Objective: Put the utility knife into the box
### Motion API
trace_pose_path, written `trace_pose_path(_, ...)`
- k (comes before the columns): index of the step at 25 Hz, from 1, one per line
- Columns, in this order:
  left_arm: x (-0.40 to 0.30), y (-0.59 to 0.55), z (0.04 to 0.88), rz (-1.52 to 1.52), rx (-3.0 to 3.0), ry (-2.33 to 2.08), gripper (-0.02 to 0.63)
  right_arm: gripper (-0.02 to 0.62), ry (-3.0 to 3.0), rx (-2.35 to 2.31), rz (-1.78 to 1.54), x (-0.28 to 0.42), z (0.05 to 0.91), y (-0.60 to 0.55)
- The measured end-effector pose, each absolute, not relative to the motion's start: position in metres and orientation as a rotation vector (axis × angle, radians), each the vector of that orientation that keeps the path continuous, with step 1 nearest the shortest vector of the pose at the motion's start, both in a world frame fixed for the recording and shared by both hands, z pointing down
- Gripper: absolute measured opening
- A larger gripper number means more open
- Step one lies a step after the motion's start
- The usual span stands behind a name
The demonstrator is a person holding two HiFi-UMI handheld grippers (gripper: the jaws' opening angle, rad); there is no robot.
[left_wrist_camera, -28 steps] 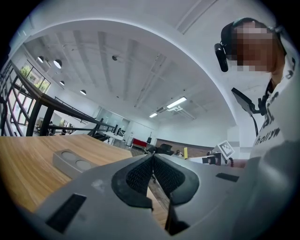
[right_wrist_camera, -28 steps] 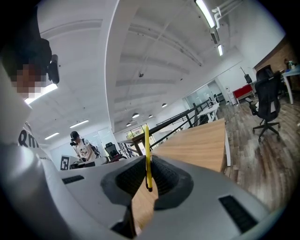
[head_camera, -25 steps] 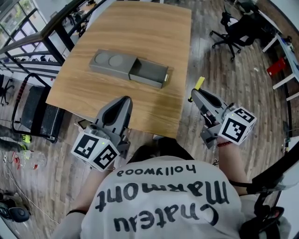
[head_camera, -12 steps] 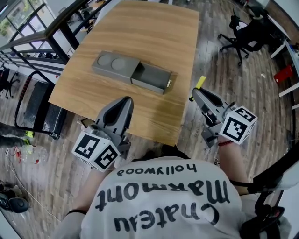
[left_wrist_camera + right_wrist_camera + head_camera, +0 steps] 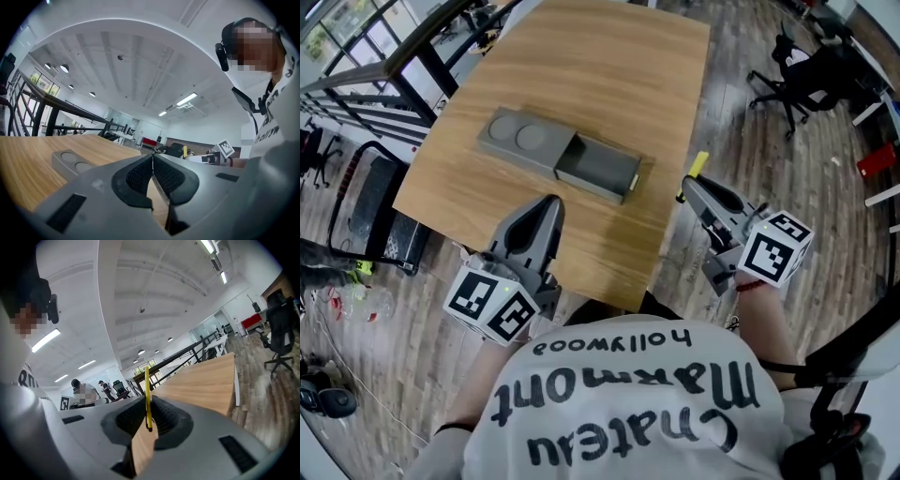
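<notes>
Pinching the thin yellow utility knife (image 5: pixel 698 165) in my right gripper (image 5: pixel 683 188) beside the wooden table (image 5: pixel 609 75); carrying it to the open grey rectangular box (image 5: pixel 598 170) remains. Left gripper (image 5: pixel 550 202) pressed together, empty.

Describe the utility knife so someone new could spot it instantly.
Start at the wooden table; just off its right edge is the right gripper. The utility knife is the thin strip clamped between its jaws, the only bright yellow thing; the box is grey.
</notes>
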State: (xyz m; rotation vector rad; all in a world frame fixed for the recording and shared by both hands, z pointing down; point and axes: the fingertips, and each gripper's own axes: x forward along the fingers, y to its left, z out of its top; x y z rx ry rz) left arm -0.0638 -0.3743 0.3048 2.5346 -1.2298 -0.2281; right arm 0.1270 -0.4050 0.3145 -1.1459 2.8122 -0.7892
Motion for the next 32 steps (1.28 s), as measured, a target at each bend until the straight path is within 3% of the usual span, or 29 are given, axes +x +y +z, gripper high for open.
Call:
trace_pose_path(13, -0.047, -0.411, 0.335, -0.199, 2.399, -1.317, 0.012, 0.048, 2.911, -1.038, -0.913, 0.134, 0.344, -0.462)
trace_pose_path(32, -0.073, -0.446, 0.361, -0.175, 2.198, -1.504, 0.012, 0.048, 3.111, -0.756, -0.958, 0.071, 0.384, -0.547)
